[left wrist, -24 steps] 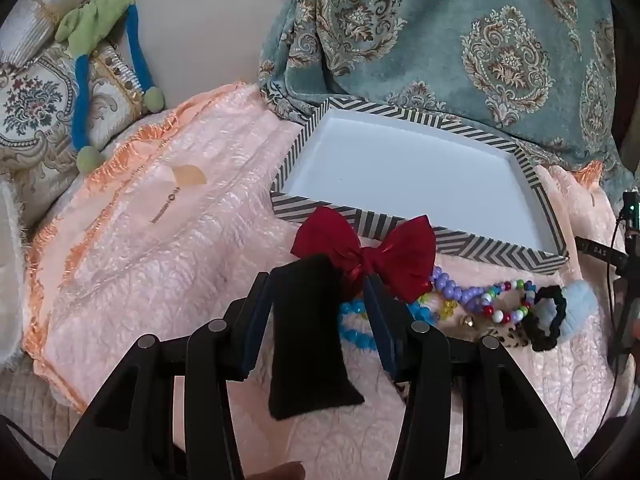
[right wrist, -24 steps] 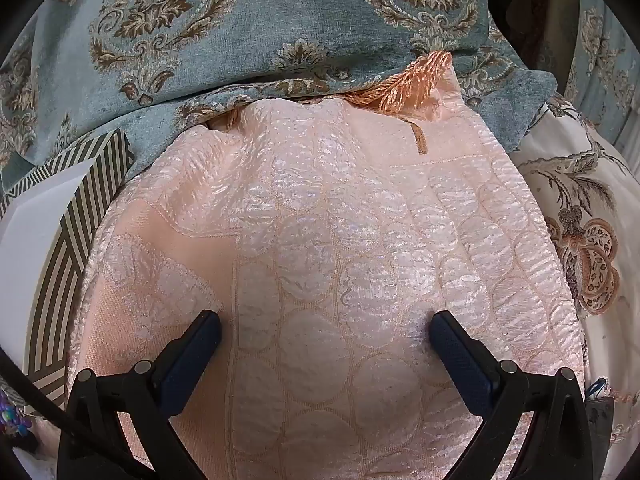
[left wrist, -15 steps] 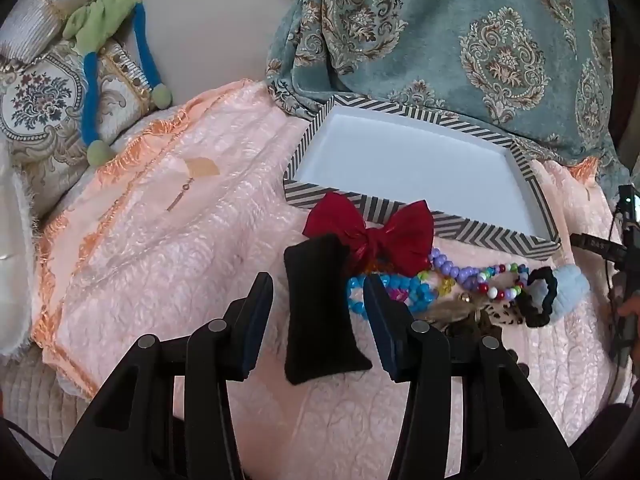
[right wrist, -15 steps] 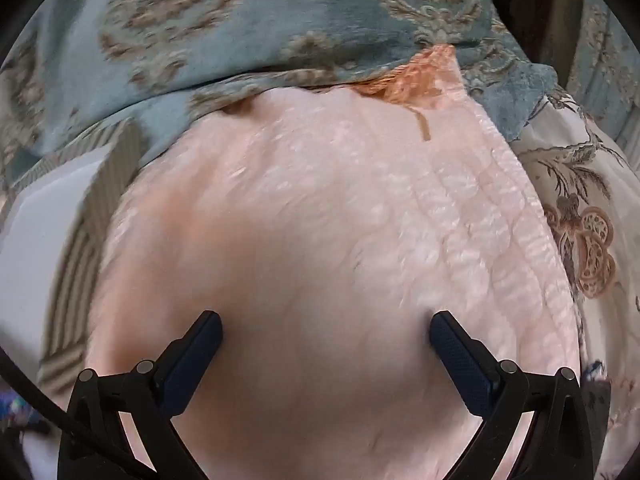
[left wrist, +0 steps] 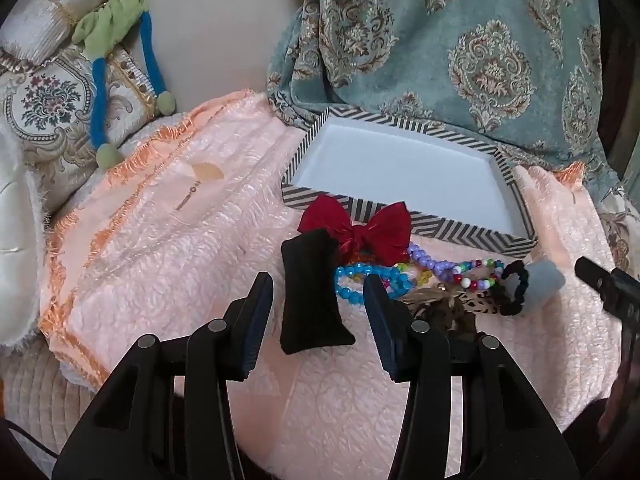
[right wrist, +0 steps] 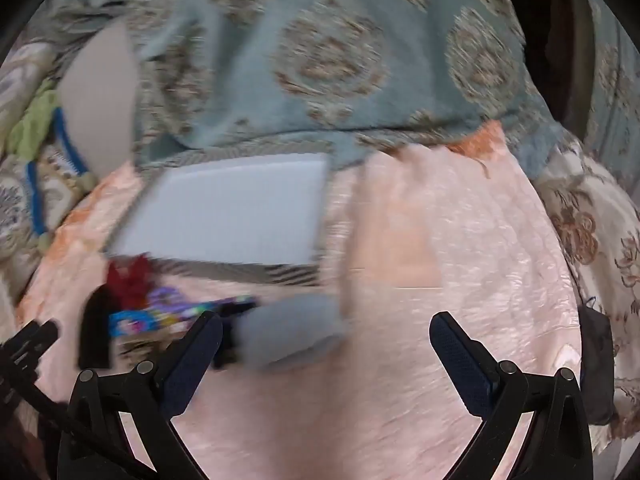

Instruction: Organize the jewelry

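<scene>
L gripper [left wrist: 318, 300] spread wide, nothing pinched; black velvet pillow [left wrist: 312, 294] lies between its fingers w/o touching either, flat on the peach quilted cloth [left wrist: 168, 248]. Jewelry heap just at 3 o'clock of the pillow: red bow [left wrist: 360, 230] at 1 o'clock, leaning on the near rim of the striped tray [left wrist: 472, 236]; blue bead bracelet [left wrist: 352, 280] under the bow; purple & multicolour bead strand [left wrist: 448, 266] running toward 3 o'clock; black scrunchie [left wrist: 516, 288] touching a pale blue fuzzy item [left wrist: 546, 286] at the far end. Tray's white inside bare, teal damask fabric [left wrist: 460, 40] behind it at 12 o'clock. Green-blue plush toy [left wrist: 116, 60] at 10 o'clock on a floral cushion.

R gripper [right wrist: 326, 344] also spread, holding nothing, above the cloth; view badly motion-blurred. Heap sits at its 9 o'clock, fuzzy item just beside its left finger; contact can't tell.
</scene>
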`<state>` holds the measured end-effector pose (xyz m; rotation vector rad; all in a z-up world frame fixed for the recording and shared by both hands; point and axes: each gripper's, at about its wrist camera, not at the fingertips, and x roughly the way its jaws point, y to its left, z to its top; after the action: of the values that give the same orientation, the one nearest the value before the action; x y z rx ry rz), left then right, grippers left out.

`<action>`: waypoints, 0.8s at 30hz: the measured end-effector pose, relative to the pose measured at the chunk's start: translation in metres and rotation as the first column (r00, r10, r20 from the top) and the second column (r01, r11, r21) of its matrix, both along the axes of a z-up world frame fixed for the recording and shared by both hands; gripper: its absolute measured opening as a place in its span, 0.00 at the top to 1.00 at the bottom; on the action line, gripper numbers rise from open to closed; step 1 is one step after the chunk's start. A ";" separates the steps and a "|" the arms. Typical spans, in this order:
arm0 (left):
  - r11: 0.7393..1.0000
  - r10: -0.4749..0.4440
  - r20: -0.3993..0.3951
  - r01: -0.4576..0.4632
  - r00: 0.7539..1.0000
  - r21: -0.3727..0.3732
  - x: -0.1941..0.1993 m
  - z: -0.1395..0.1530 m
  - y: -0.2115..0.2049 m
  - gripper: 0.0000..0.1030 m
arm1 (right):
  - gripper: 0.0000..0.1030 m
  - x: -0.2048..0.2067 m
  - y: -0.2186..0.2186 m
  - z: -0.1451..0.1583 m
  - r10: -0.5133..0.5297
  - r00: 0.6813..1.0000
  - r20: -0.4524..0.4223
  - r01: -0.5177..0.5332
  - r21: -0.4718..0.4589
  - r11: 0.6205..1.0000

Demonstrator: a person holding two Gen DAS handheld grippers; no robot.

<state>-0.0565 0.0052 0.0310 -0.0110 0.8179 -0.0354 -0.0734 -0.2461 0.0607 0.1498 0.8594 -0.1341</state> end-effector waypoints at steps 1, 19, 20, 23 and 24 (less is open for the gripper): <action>1.000 0.000 0.005 0.000 1.000 -0.001 -0.003 0.003 0.000 0.55 | 0.00 -0.005 0.010 0.005 0.010 1.000 0.012 -0.010 -0.008 1.000; 1.000 -0.002 0.054 0.003 0.999 -0.026 -0.028 0.025 0.004 0.55 | 0.00 -0.033 0.076 0.033 0.034 0.997 0.064 -0.033 -0.026 0.999; 1.000 -0.002 0.056 0.003 0.998 -0.025 -0.029 0.026 0.004 0.55 | 0.00 -0.034 0.076 0.033 0.037 0.997 0.064 -0.035 -0.027 0.999; 1.000 -0.004 0.055 0.006 0.998 -0.026 -0.030 0.025 0.003 0.55 | 0.00 -0.033 0.076 0.036 0.042 0.997 0.059 -0.040 -0.031 0.999; 1.000 -0.006 0.052 0.007 0.999 -0.028 -0.030 0.025 0.003 0.55 | 0.00 -0.033 0.076 0.037 0.041 0.997 0.060 -0.040 -0.032 0.999</action>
<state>-0.0864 0.0080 0.0557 -0.0336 0.7653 -0.0527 -0.1065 -0.1696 0.0974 0.1074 0.7987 -0.1041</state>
